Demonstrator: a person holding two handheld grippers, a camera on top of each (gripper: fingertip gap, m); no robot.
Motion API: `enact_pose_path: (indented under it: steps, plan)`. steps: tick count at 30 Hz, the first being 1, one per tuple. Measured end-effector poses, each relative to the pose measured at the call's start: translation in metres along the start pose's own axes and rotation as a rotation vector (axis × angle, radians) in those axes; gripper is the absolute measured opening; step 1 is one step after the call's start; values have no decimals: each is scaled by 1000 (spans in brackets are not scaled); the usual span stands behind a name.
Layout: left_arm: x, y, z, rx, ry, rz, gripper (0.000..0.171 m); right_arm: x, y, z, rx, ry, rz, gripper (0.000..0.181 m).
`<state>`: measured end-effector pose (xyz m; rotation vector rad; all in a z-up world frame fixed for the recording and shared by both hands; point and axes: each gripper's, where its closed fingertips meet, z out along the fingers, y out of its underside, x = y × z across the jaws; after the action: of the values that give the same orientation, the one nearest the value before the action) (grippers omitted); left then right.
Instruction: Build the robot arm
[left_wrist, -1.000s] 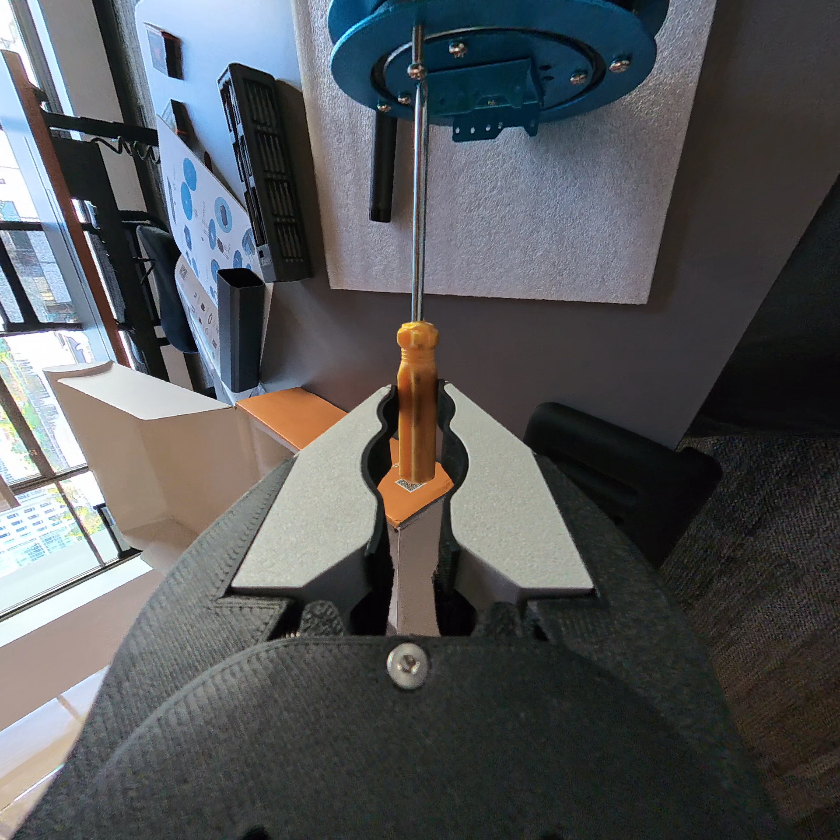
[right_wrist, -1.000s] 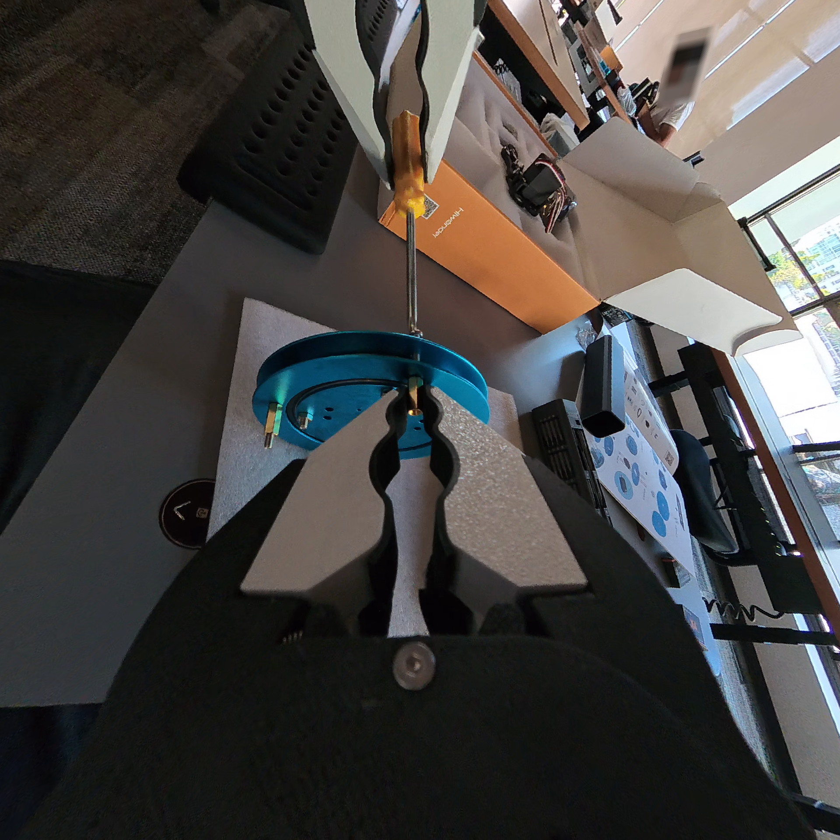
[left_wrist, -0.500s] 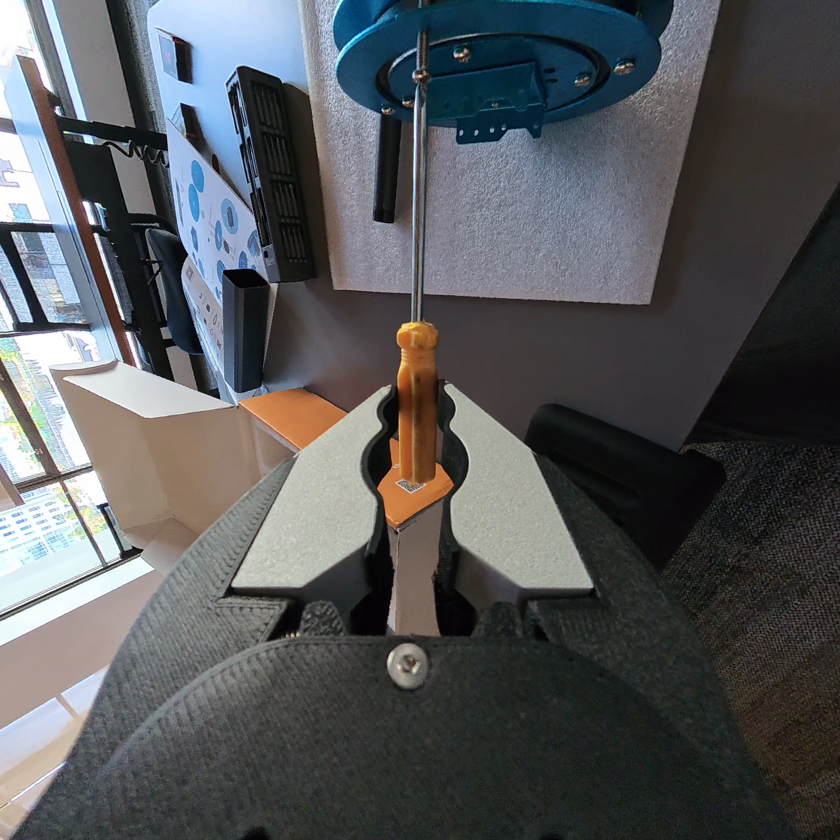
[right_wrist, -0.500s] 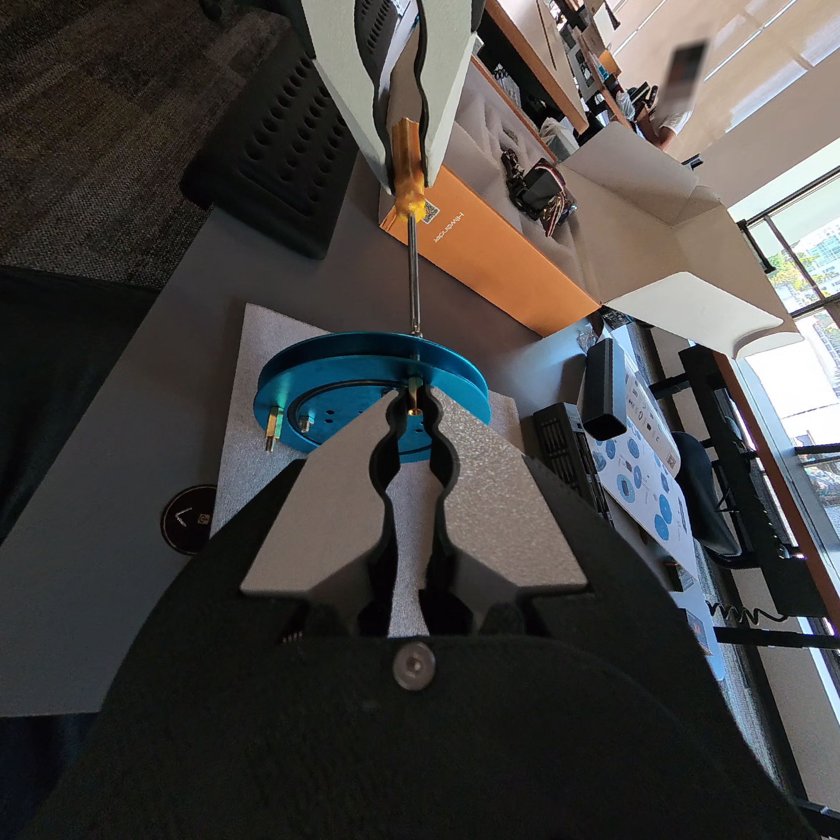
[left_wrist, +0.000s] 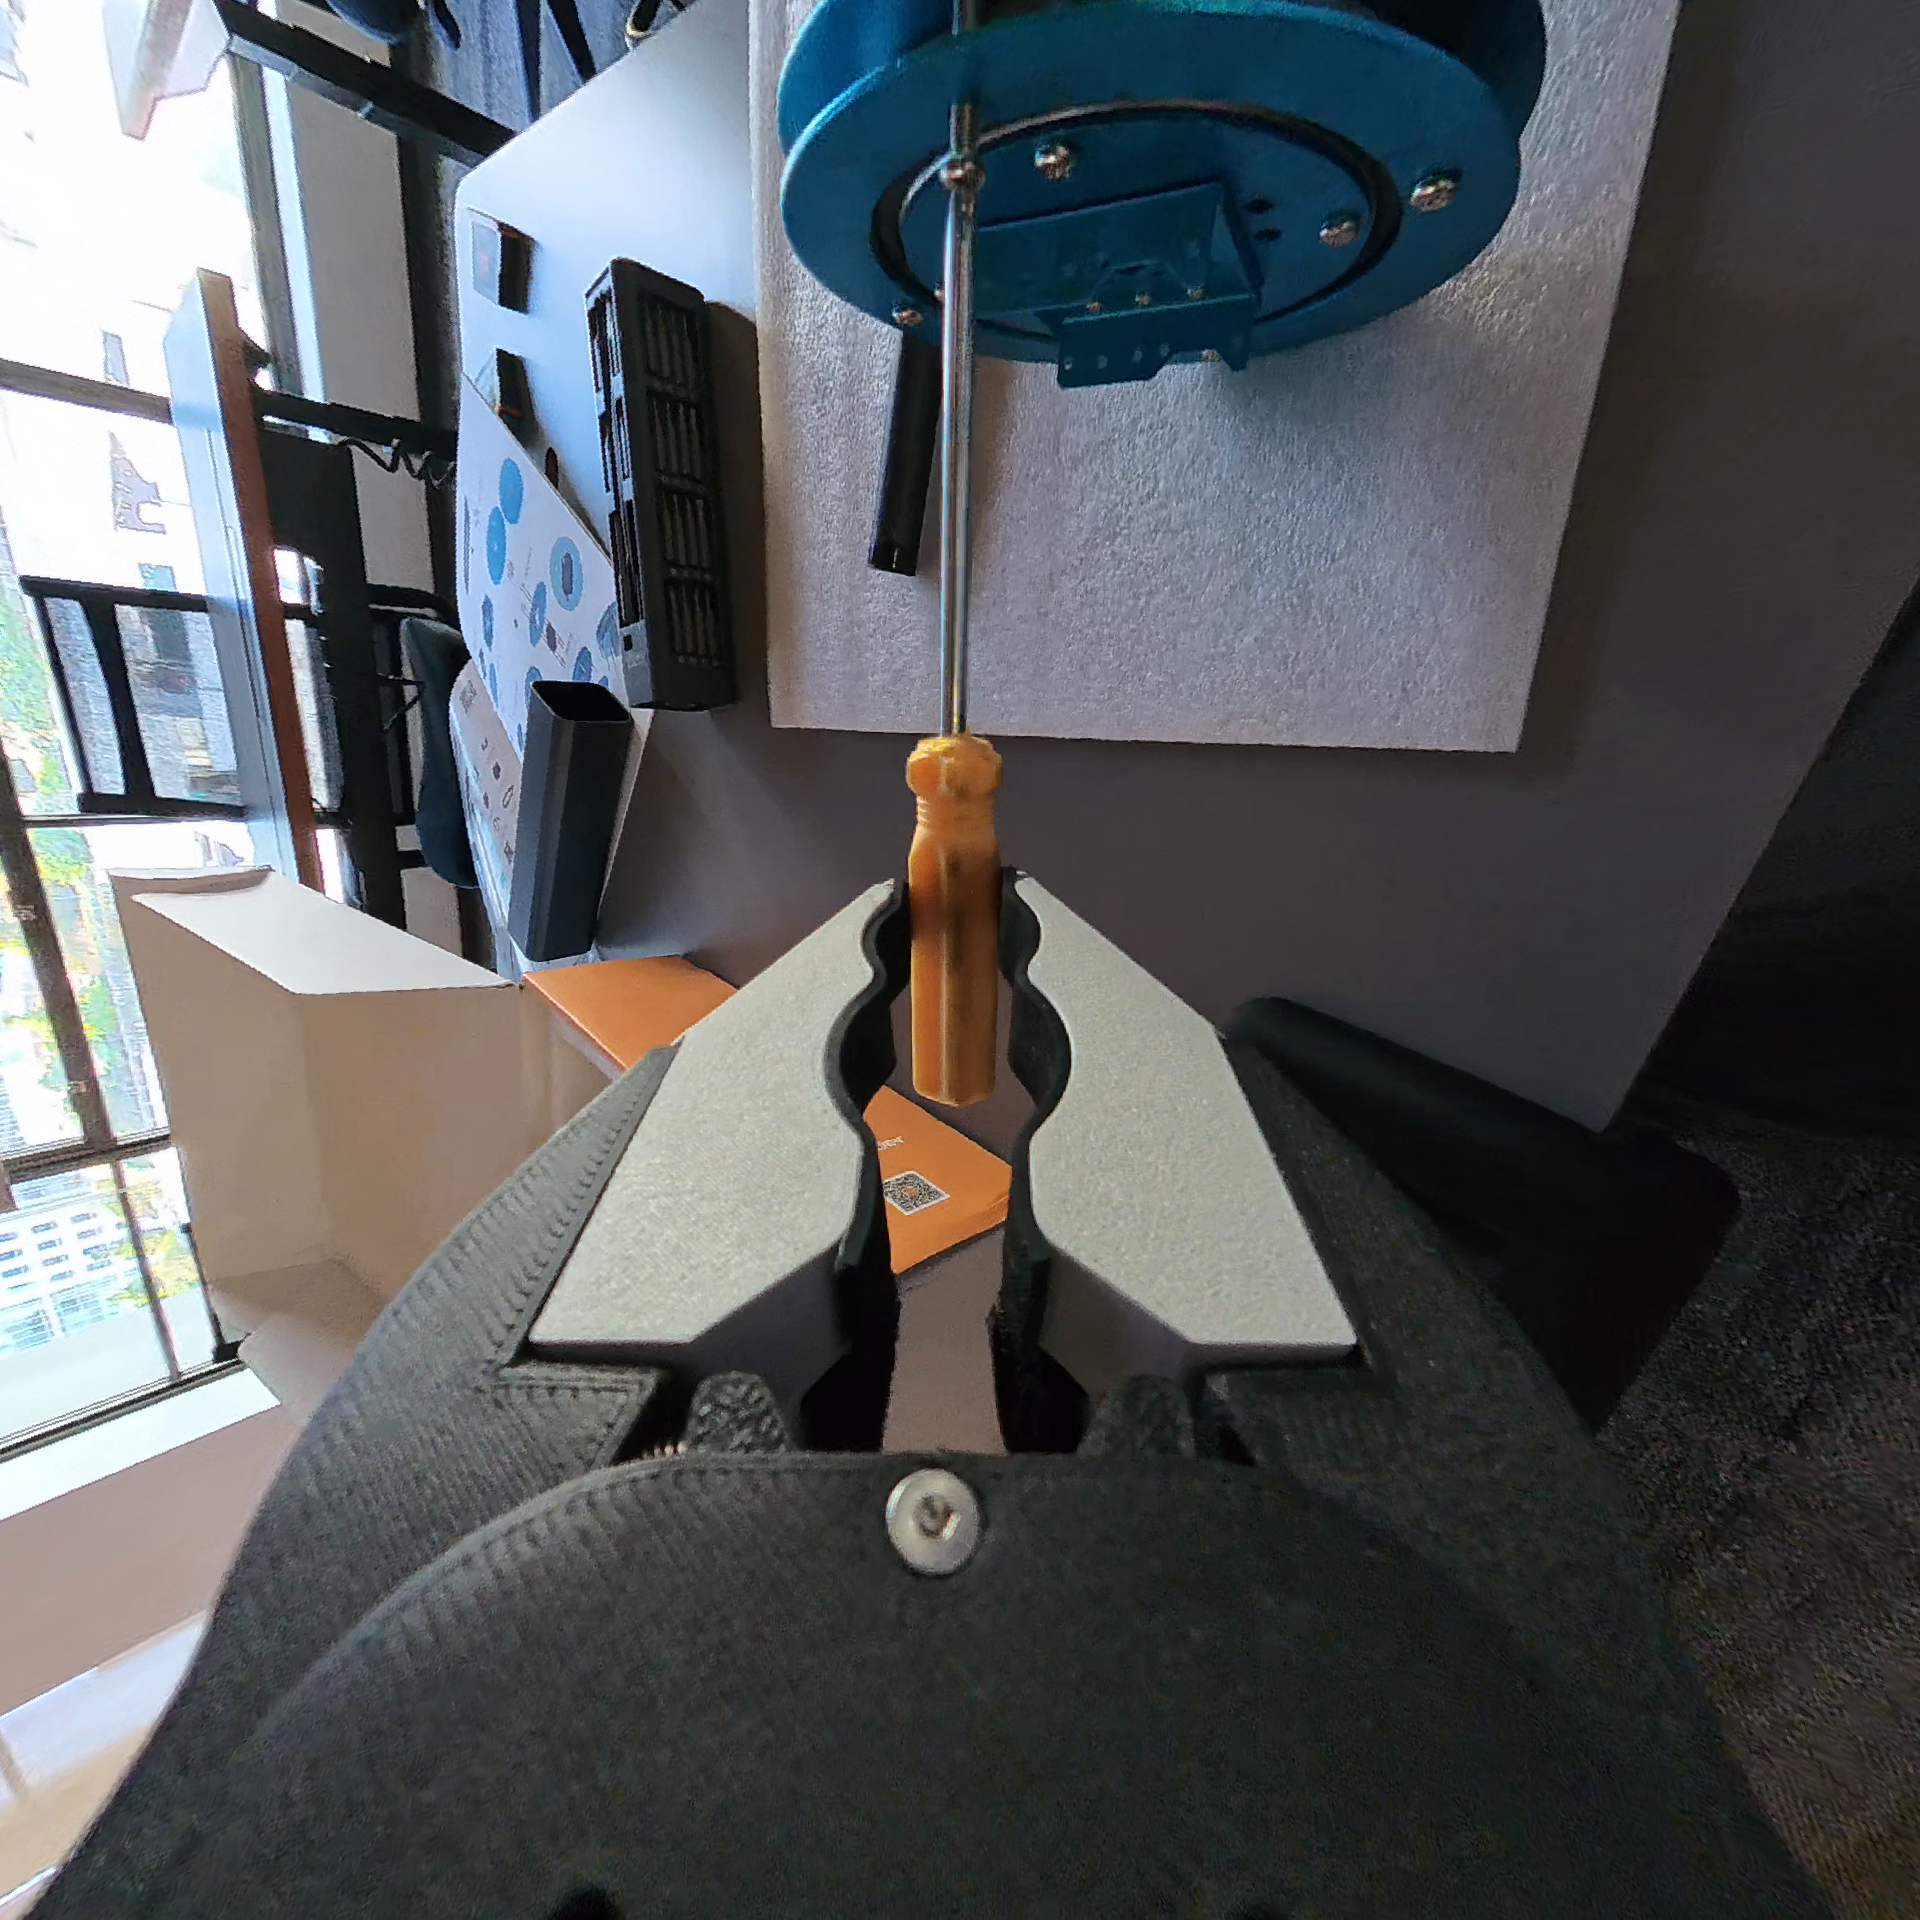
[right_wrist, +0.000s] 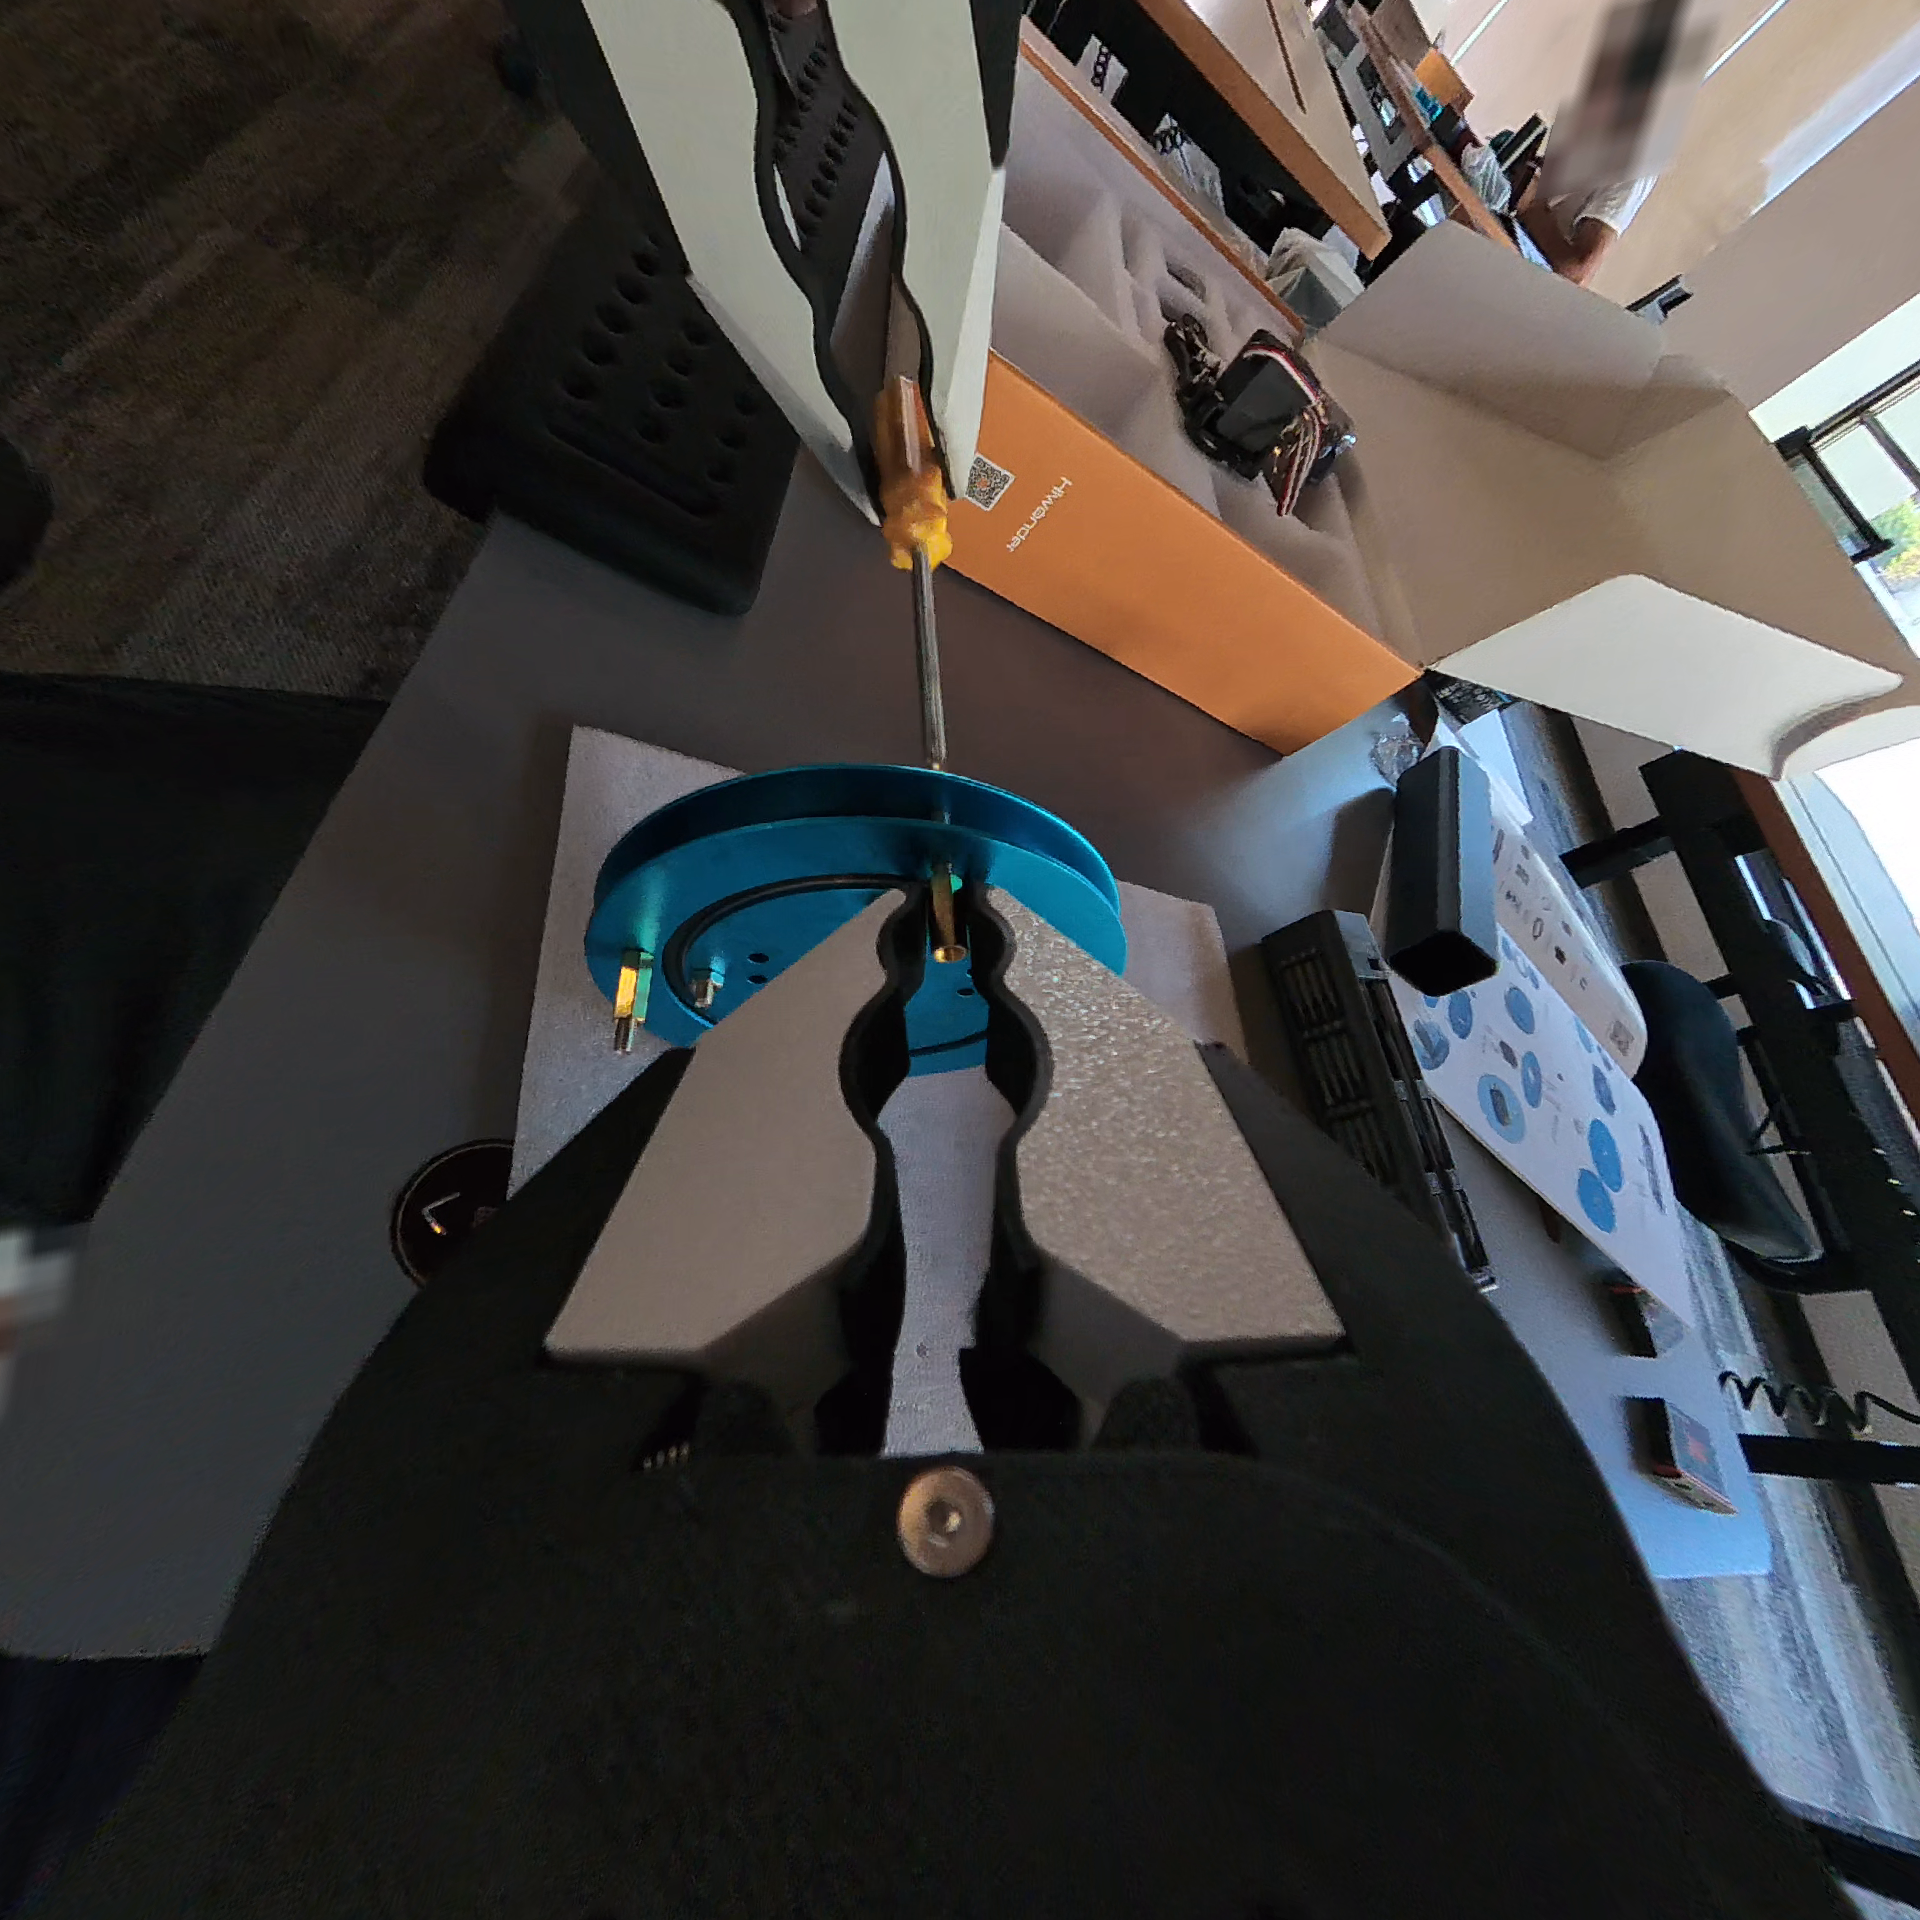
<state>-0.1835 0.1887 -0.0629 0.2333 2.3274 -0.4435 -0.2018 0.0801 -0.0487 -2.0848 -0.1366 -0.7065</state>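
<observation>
Left gripper (left_wrist: 954, 914) fingers clamped the screwdriver (left_wrist: 952, 925); tip sat on a blue disc (left_wrist: 1153, 177) screw. Right gripper (right_wrist: 943, 925) fingers pinched a brass standoff (right_wrist: 945, 914) under the disc; a tilt could've cammed the tip out.

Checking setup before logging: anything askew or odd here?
The blue disc sits tilted, one edge raised off the foam pad. The left gripper pinches the screwdriver only at its fingertips; the right gripper is shut on a brass standoff.
</observation>
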Motion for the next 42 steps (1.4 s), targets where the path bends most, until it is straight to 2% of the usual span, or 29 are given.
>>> enact_pose_path:
  steps: [6,25,30,39,40,42]
  plan:
    - [1,4,0,15,-14,-8,15,-3,-1,3,-32,31,-72,5]
    - [4,8,1,42,-34,-28,15,0,-5,1,-61,47,-116,4]
    - [4,7,2,50,-51,-22,15,-3,-5,0,-46,-46,97,5]
    - [2,5,1,46,-71,3,15,-8,-6,-1,1,-402,950,4]
    - [3,5,1,45,-68,5,15,-8,-8,-2,28,-439,964,4]
    - [4,4,1,50,-66,7,15,-6,-9,-3,78,-416,840,6]
